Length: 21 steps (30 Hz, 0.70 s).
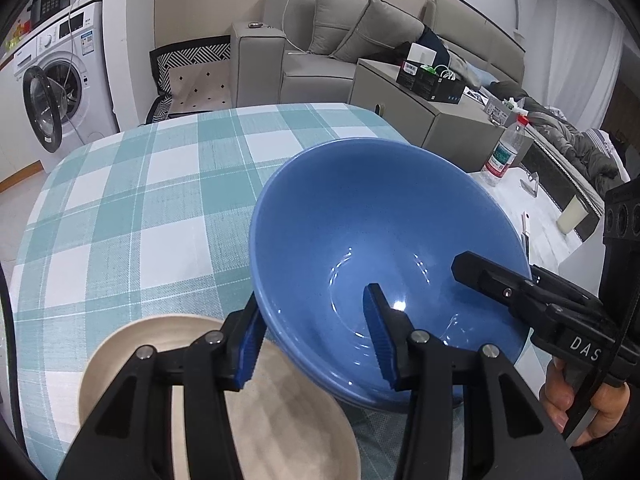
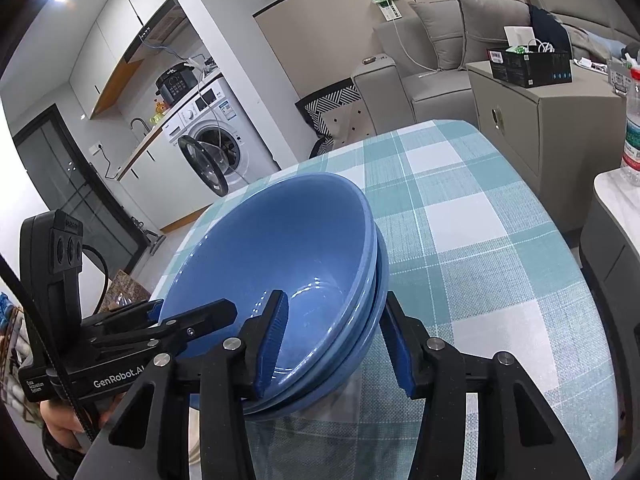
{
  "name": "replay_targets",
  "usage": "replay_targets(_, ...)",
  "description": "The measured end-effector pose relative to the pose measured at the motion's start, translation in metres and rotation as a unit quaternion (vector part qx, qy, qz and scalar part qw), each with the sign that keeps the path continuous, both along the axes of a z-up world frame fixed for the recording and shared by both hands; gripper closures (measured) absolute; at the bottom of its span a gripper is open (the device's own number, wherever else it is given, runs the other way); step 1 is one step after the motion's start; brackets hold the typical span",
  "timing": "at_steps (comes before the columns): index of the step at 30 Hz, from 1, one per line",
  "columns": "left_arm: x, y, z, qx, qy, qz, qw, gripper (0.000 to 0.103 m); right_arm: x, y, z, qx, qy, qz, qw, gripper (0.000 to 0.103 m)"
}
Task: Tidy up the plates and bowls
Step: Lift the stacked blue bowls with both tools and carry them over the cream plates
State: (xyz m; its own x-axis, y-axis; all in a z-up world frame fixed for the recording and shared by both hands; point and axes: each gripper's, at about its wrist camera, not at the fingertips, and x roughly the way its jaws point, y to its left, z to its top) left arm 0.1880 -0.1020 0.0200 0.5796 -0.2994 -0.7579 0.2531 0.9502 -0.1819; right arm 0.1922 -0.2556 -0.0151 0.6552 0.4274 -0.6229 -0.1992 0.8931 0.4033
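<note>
Stack of blue bowls [image 1: 360,240] tilted, raised off the checked desk [image 1: 140,200] near its right edge, rim leaning toward the far side. Left hand-held gripper [image 1: 316,340] pinching the stack's near-left wall, one blue pad inside [image 1: 378,340], the other outside. Right hand-held gripper [image 2: 334,344] pinching the stack's right wall likewise, one pad within the top bowl, one against the outer side. Three nested rims visible from the right wrist view. Beige plate [image 1: 280,400] flat on the desk near the front edge, just below and left of the bowls, partly under the left fingers
</note>
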Motion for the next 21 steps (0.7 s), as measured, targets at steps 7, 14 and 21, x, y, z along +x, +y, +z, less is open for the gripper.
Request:
replay_targets(7,-0.007,-0.002,0.015,-0.002,-0.018,-0.001,0.9998,0.056,-0.010,-0.002,0.016,0.000,-0.019,-0.006,1.000,0.054)
replay_targets(14,-0.017,0.005,0.031,-0.008,-0.035,0.001,0.9994,0.056,-0.020,0.001,0.039,0.006,-0.032,-0.008,0.999,0.054)
replay_targets(21,-0.030,0.018,0.045,-0.011,-0.049,0.012,0.9986,0.056,-0.029,0.017,0.056,0.001,-0.043,0.002,0.999,0.054)
